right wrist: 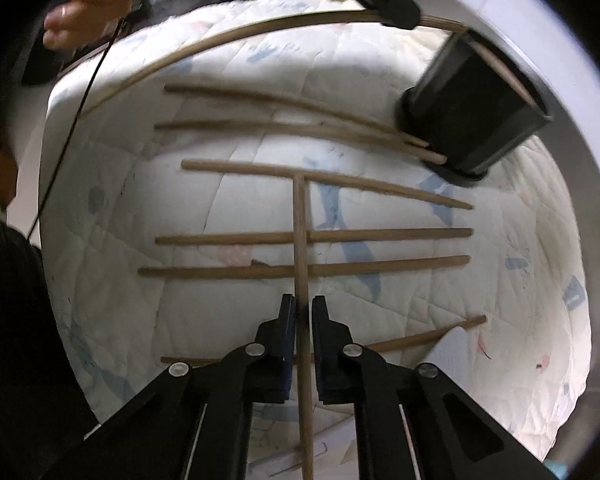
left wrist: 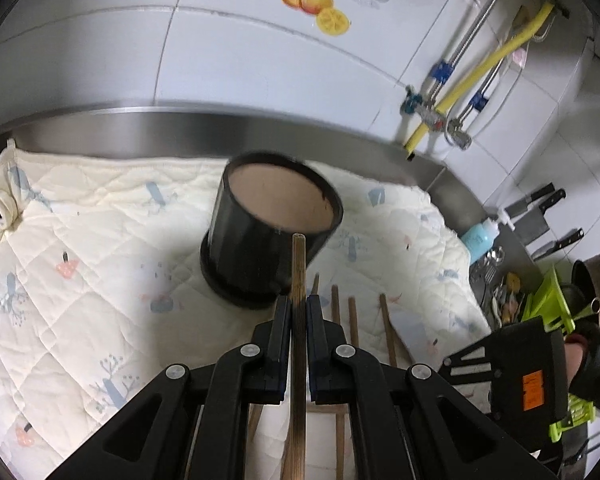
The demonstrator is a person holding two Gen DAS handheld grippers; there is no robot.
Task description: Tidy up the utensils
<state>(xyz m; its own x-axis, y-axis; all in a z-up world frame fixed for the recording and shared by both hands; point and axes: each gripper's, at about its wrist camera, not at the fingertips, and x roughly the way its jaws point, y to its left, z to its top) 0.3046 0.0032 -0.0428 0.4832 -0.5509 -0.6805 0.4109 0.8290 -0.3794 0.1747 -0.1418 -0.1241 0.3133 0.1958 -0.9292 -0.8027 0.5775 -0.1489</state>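
Our left gripper point(left wrist: 299, 308) and right gripper point(right wrist: 304, 310) look alike: black plastic linkages with round silver screws behind the jaws and blue pads on their inner faces. An orange label point(left wrist: 534, 396) marks the right unit's black housing. We wear a black glove point(left wrist: 598, 354), and a thin black cable point(right wrist: 76, 108) trails nearby.
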